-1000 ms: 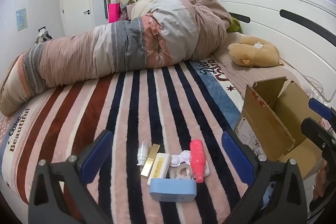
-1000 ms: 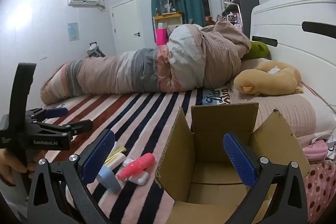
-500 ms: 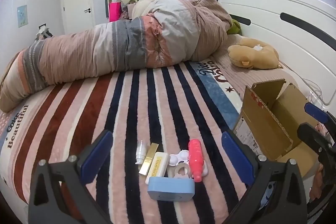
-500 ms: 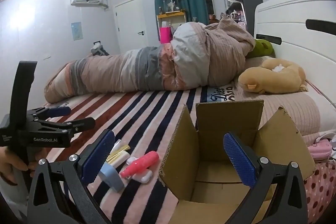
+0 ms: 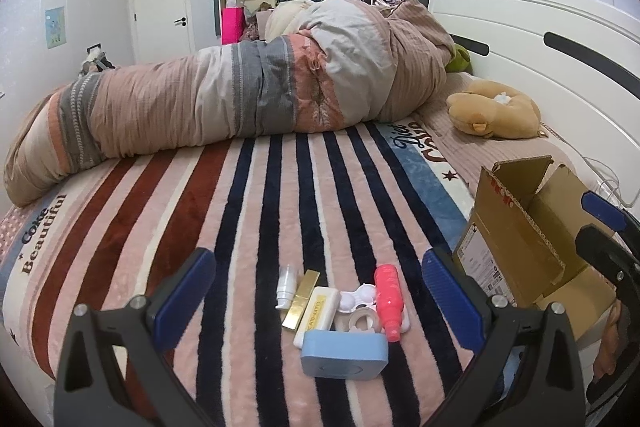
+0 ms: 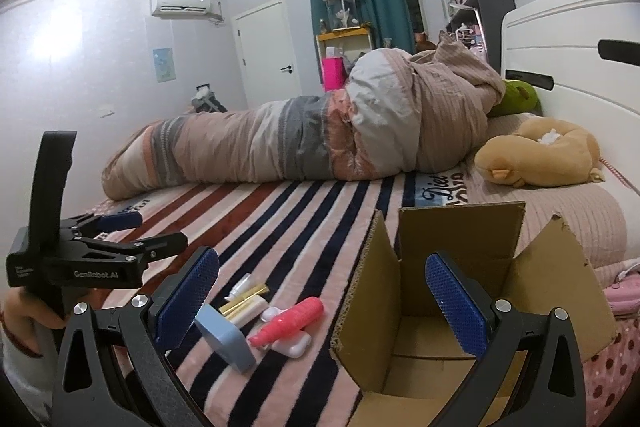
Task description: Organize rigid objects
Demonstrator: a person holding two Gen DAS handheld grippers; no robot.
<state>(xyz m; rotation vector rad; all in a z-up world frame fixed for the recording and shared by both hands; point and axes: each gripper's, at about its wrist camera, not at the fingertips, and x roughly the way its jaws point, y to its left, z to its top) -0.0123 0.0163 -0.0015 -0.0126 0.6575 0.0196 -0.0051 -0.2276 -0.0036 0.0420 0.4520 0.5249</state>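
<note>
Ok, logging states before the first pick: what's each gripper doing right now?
Left gripper: open, holding nothing.
Right gripper: open, holding nothing.

One cardboard box (image 5: 516,247), one blue case (image 5: 344,353), one pink bottle (image 5: 387,293), two claws (image 5: 318,301)

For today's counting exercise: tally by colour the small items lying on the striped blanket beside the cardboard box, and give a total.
Blue: 1, case
Pink: 1, tube
Gold: 1, bar
White or clear: 4, bottle, labelled box, lens case, tape roll
Total: 7
</note>
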